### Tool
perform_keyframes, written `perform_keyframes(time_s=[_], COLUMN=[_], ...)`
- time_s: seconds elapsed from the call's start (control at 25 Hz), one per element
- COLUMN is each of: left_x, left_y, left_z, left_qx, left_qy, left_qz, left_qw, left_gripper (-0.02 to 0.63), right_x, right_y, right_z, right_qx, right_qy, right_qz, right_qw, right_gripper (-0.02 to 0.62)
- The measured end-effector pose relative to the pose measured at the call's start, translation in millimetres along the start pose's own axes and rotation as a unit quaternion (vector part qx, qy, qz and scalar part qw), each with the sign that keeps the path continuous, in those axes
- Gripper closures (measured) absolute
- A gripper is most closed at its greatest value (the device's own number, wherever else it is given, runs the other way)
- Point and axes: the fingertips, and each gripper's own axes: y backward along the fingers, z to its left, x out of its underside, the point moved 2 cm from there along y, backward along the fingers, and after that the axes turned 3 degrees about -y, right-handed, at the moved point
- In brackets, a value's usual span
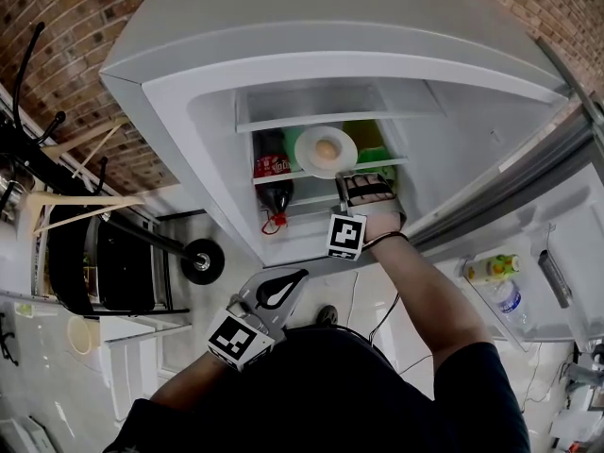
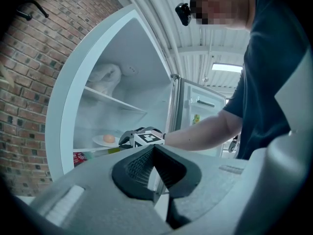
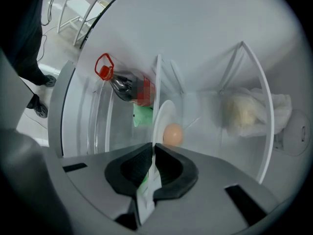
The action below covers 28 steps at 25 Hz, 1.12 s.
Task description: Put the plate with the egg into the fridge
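White enamel fills most of my head view: the fridge (image 1: 189,102) stands open. Its middle shelf (image 1: 392,163) runs across at 12 o'clock from my right hand. A dark cola bottle (image 1: 274,185) with a red cap stands at 9 o'clock of the plate, and something green (image 1: 373,154) lies at 3 o'clock of it.

The left gripper (image 2: 153,150) hangs low by my body, well apart from the fridge, its jaws together on nothing. The right gripper (image 3: 153,148) reaches into the compartment, its jaws pinched on the near rim of the plate (image 1: 307,149), at about 5 o'clock of the disc as the head camera sees it.

The plate is inside the fridge at shelf height. It probably already bears on the glass, though I can't confirm that from these angles. I judge it stiff and fairly light, but glazed and slick, so a thin edge pinch could let it pivot or slide. Gripping deeper onto the rim and keeping it level is the safer hold.

The egg (image 1: 326,148) rests loose near the plate's centre. It is round, brittle and free to roll, so any tilt toward 6 o'clock could send it off the edge. I would let go only once the plate lies flat and well back from the shelf lip.
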Motion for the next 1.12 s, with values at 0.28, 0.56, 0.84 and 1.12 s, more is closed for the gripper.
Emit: perform_keyframes(time_s=[0.28,0.56,0.84,1.12], left_x=[-1,1,-2,-8], left_y=[5,5,-1,-6], left_z=[2,2,0,2], left_qx=[-0.011,-0.010,-0.002,-0.001], left_qy=[0.005,0.001,-0.006,0.000], left_qz=[0.003,0.002,0.002,-0.006], left_qw=[0.9999,0.9999,1.0000,1.0000], left_gripper=[0.601,0.601,0.601,0.601], right_x=[-1,0,2,9], right_y=[-8,-13,8,52], right_z=[0,-2,-7,-16], right_qx=[-0.002,0.001,0.010,0.003], right_qy=[0.005,0.006,-0.036,-0.187], right_qz=[0.004,0.006,-0.008,-0.038], right_qw=[1.000,1.000,0.999,0.982], right_gripper=[0.566,0.566,0.566,0.580])
